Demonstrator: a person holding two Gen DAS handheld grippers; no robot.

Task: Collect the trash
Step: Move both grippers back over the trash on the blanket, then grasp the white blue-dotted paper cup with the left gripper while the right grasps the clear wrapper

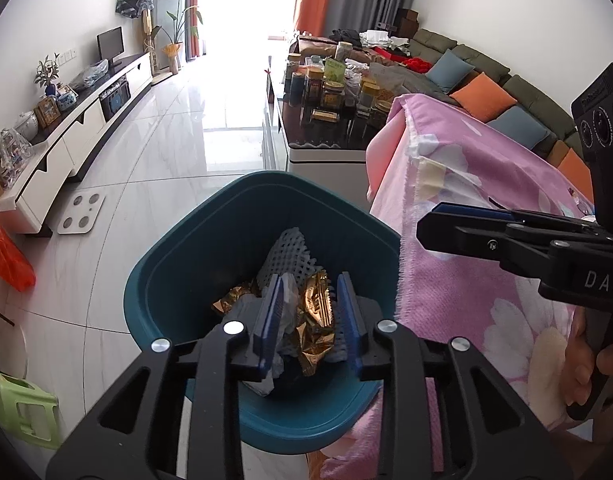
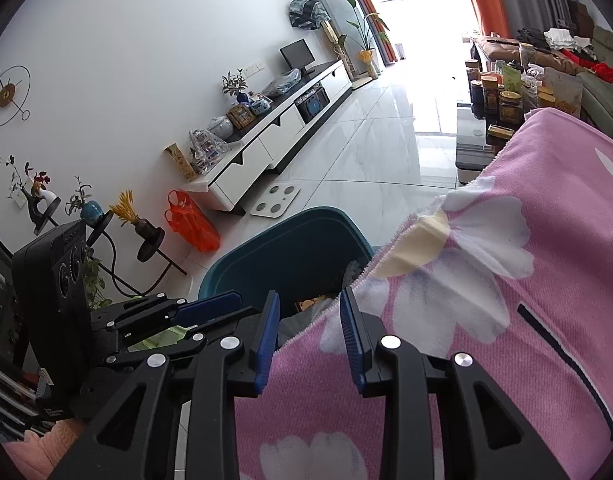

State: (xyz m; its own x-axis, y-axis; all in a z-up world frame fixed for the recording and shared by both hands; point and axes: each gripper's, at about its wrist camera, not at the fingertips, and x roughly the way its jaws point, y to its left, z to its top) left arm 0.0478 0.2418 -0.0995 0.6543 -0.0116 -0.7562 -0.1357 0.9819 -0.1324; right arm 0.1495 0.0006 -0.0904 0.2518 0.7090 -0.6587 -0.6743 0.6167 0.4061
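Left wrist view looks down into a teal bin (image 1: 178, 264) standing on the pale tiled floor (image 1: 154, 152). The left gripper (image 1: 310, 316) hangs over its mouth with the blue pads a narrow way apart and nothing pressed between them — a crumpled whitish wrapper (image 1: 288, 304) lies just past the left pad, whether touching it I cannot tell. Below sit gold foil (image 1: 316, 320) and a white foam net (image 1: 286, 256), all inside the bin walls. The bin's right rim stands close against the hanging edge of a pink flowered cloth (image 1: 466, 288); from this view I cannot tell whether they touch.

From the right wrist, the right gripper (image 2: 308, 324) is held over that same frayed cloth edge, its pads also narrowly parted and empty, the fringe running across between them. The left gripper's tip points toward the bin just beside it.

Open floor spreads to the left of the bin, well clear out to a white scale (image 1: 81, 214), an orange bag (image 1: 6, 256) and the long TV cabinet (image 1: 86, 128) — a green stool (image 1: 22, 408) sits nearer, low at the left.
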